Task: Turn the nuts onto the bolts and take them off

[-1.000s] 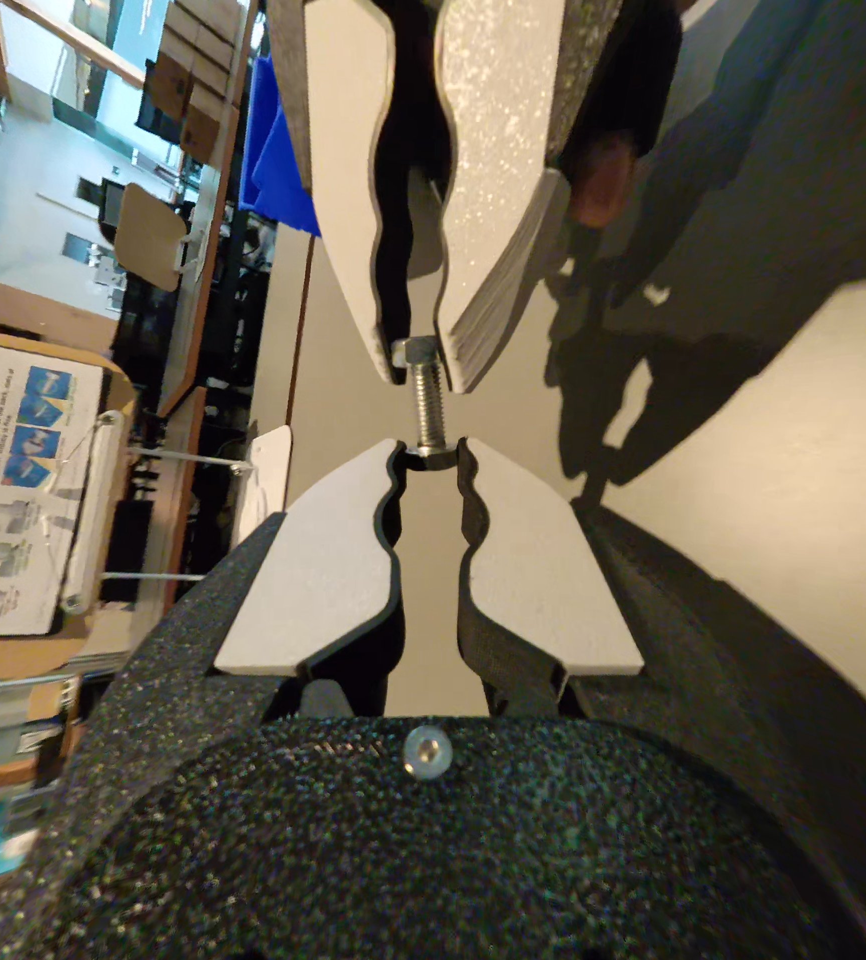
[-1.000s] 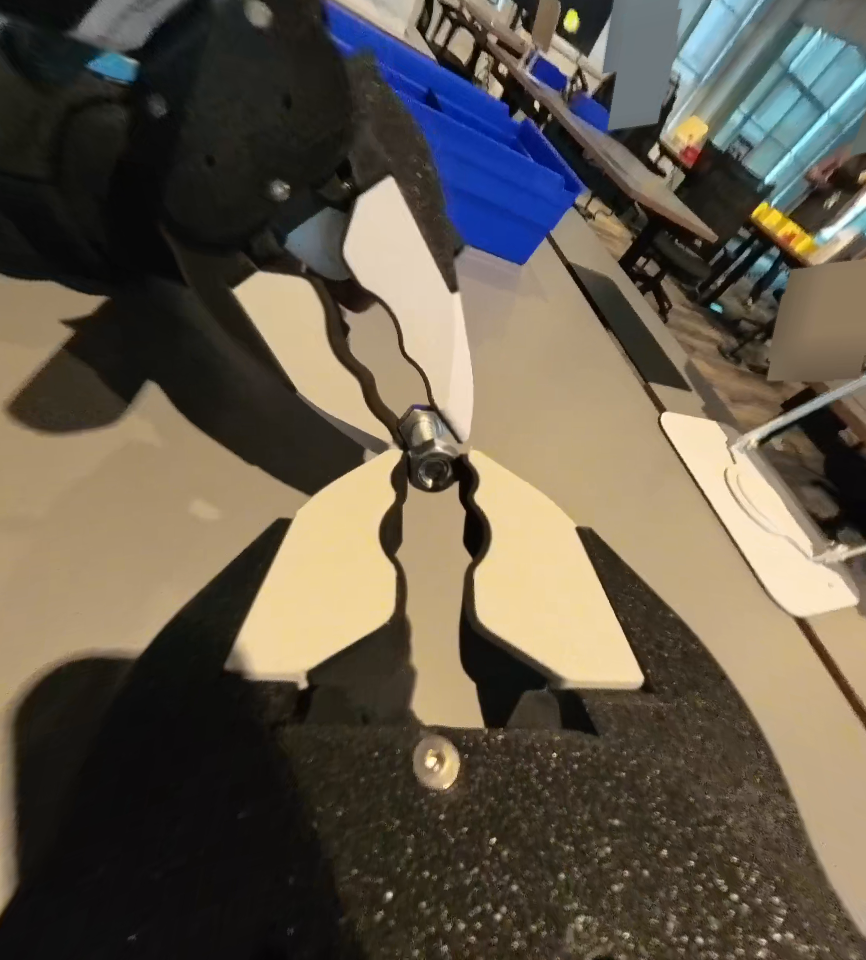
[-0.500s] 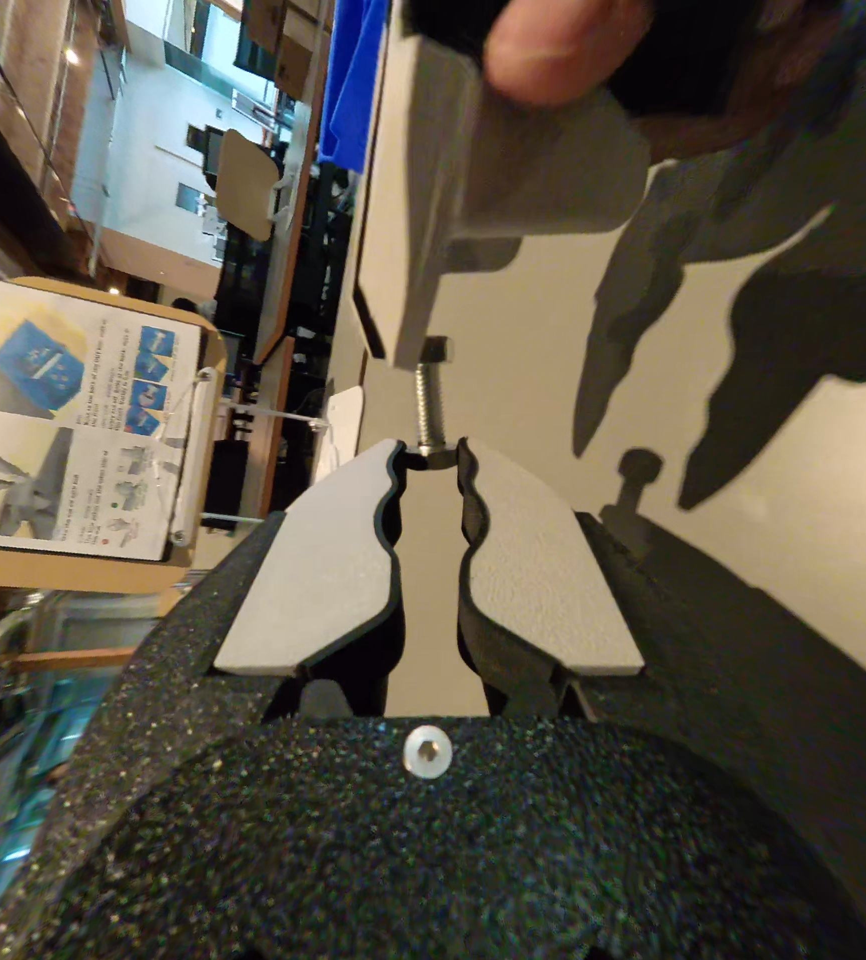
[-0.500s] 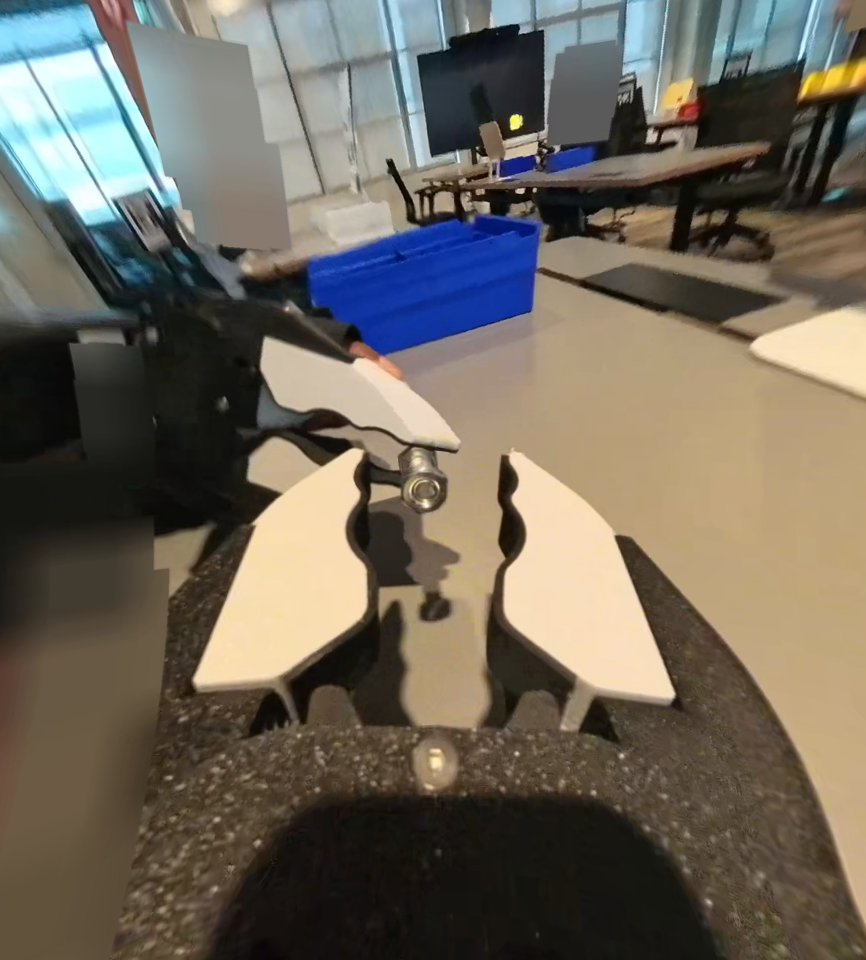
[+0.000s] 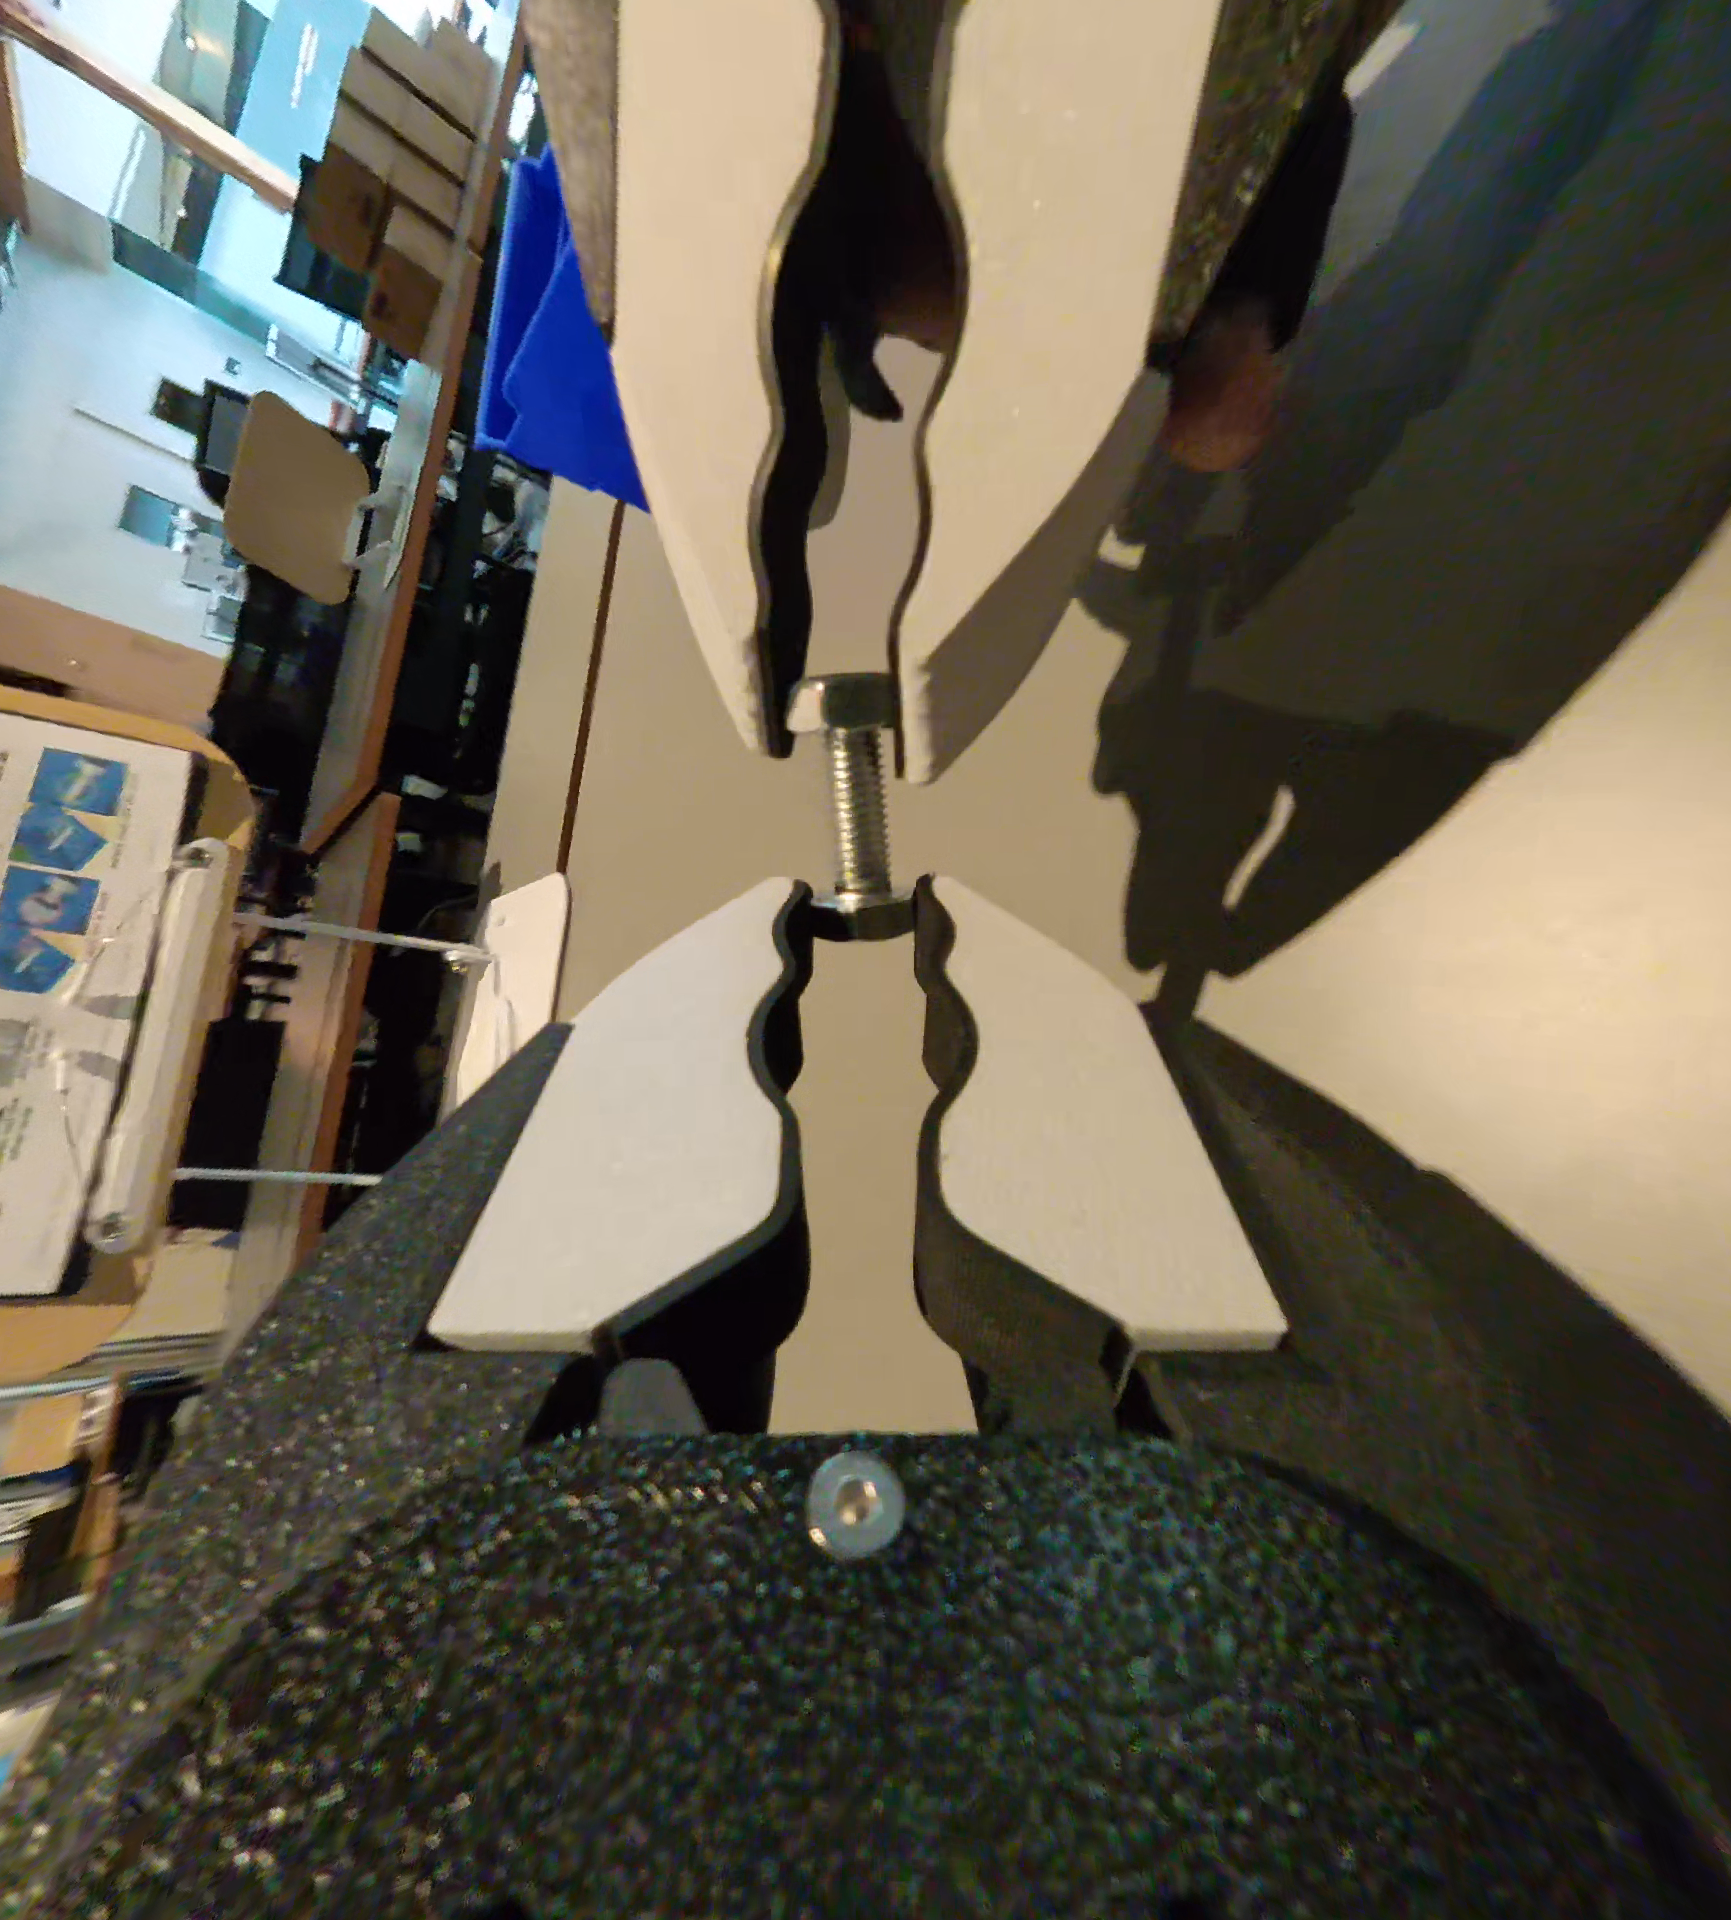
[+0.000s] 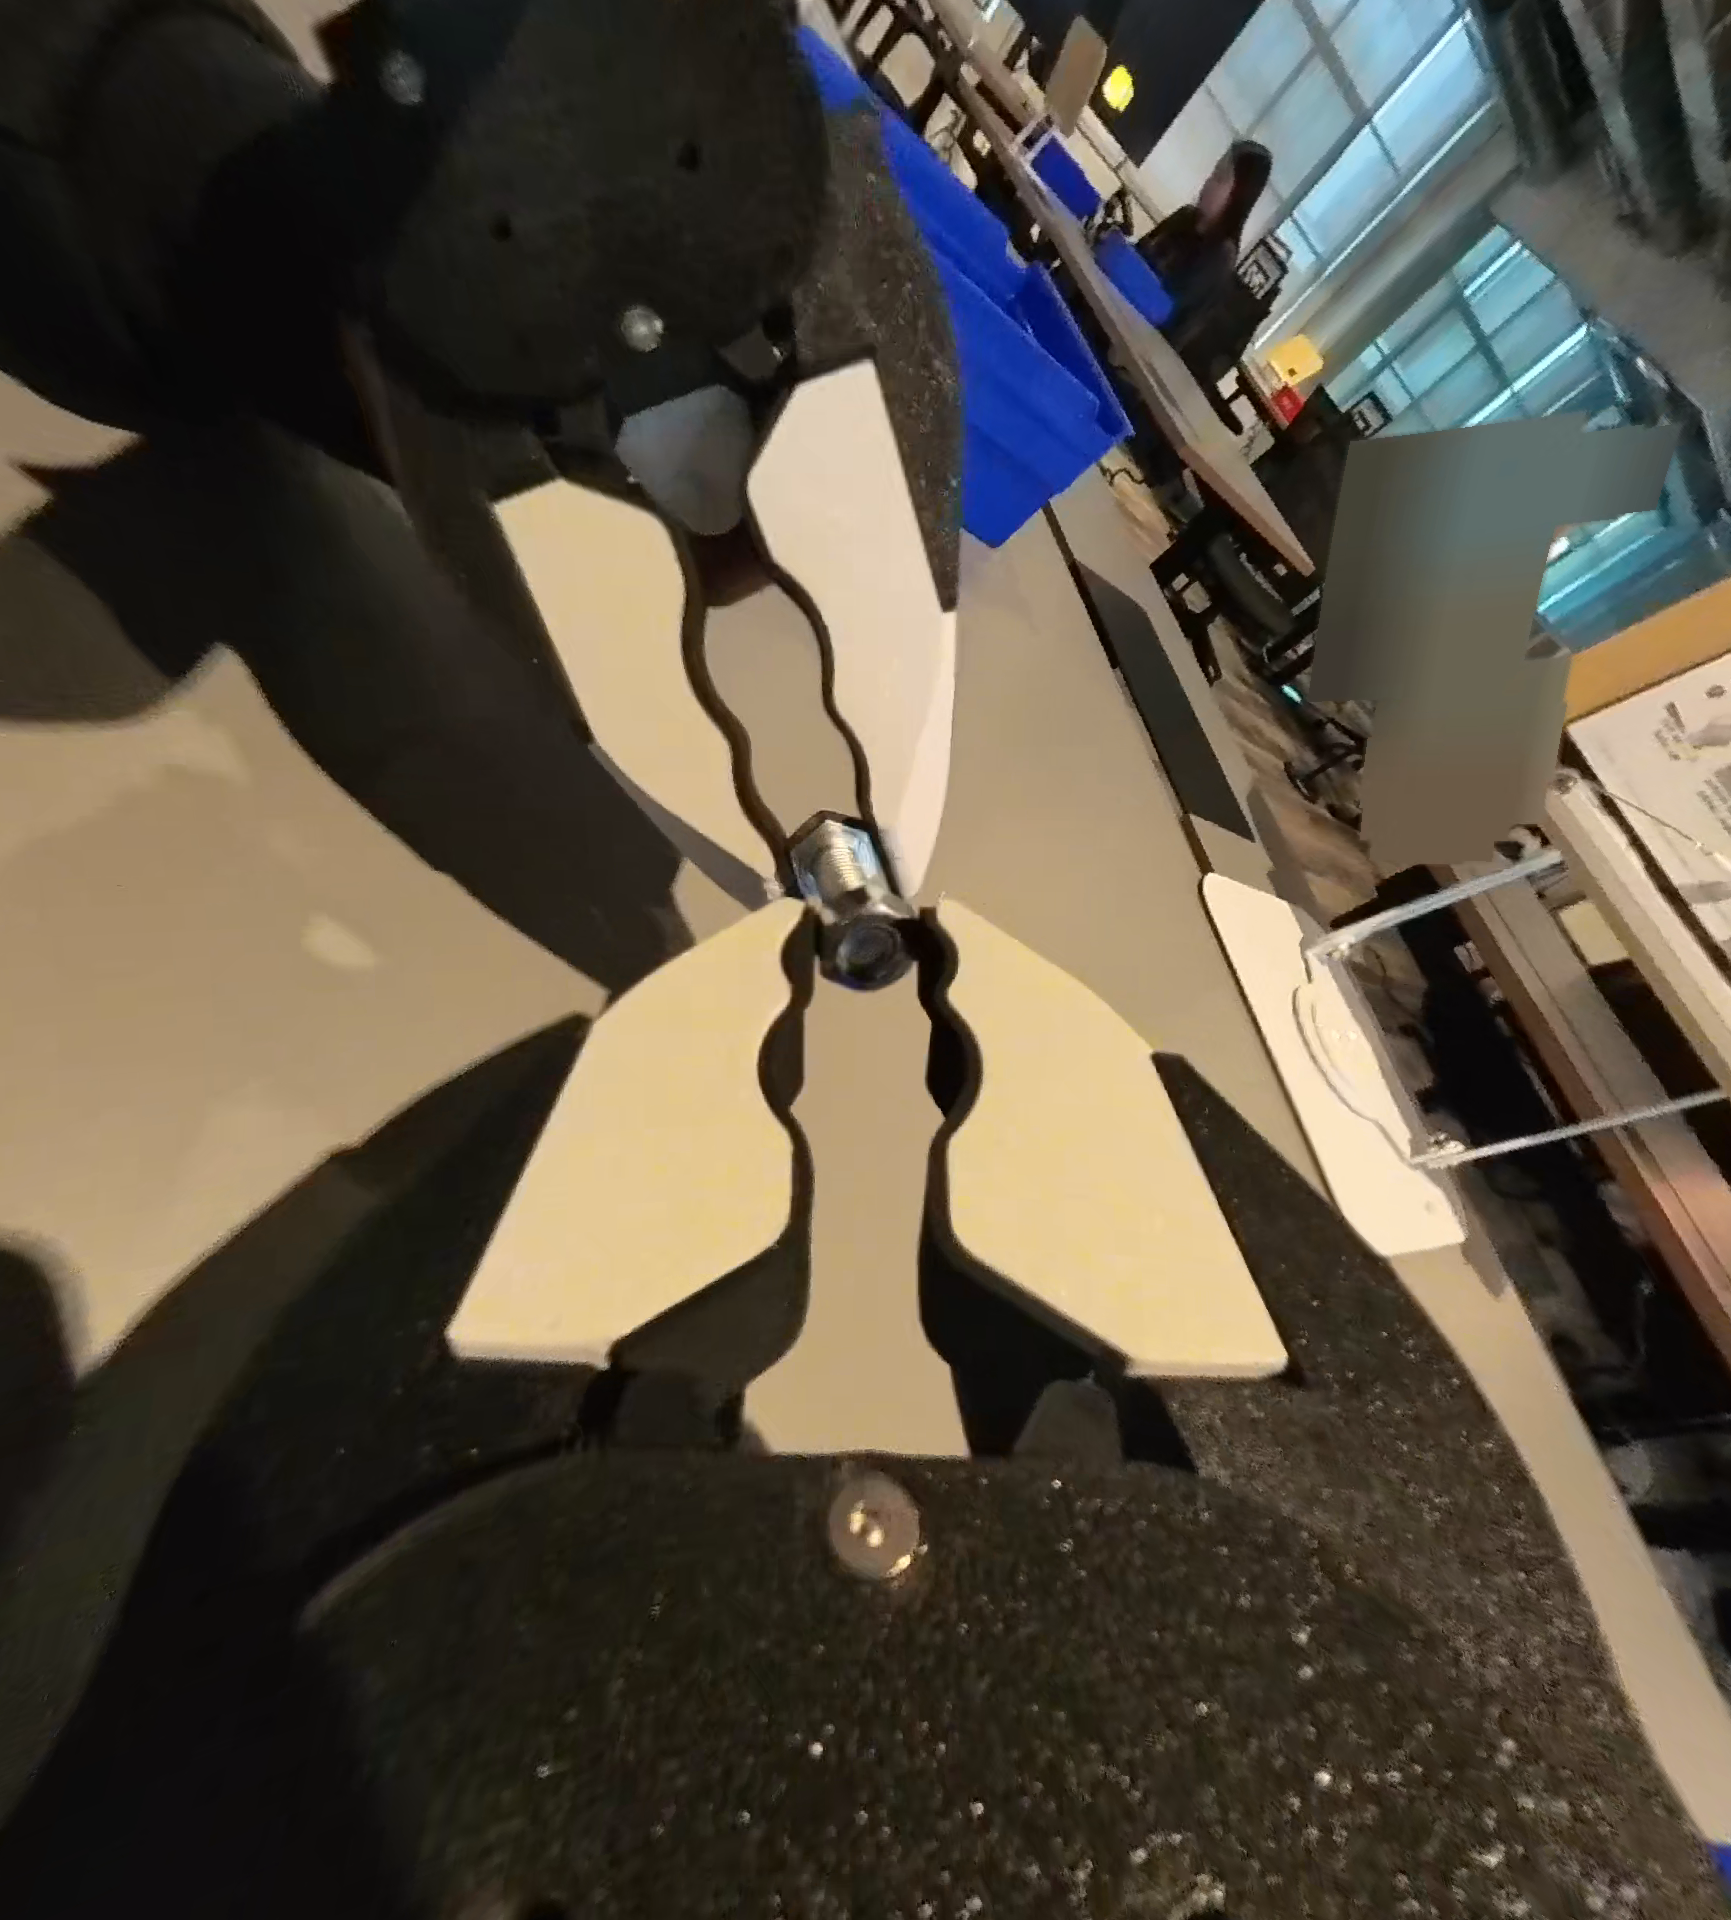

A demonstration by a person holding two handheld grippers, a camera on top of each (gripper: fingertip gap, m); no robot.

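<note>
Right now a threaded steel bolt [image 5: 859,826] spans the gap between the two grippers, held above the smooth beige desk [image 5: 1526,935]. Seen from the left wrist, the left gripper [image 5: 859,920] has its flat, pale, matte fingers [image 5: 653,1122] closed almost fully, their wavy black-edged inner rims pinching a dark hexagonal piece at the near end of the bolt; whether that piece is the bolt's head or a nut cannot be told. At the far end, the right gripper [image 5: 845,727] points back toward the camera, its own pale fingers [image 5: 710,364] drawn in on a shiny hexagonal nut [image 5: 840,704] with flat sides. From the right wrist, the same bolt [image 6: 845,914] appears end on as a round, ridged stub, caught between the tips of the right gripper [image 6: 866,940], with the left gripper [image 6: 830,862] beyond it. Both gripper bodies are black with a grainy, speckled surface. Past the fingers to the side sit glossy blue bins [image 6: 1006,343] and a clear stand holding a printed sheet [image 5: 30,987].
</note>
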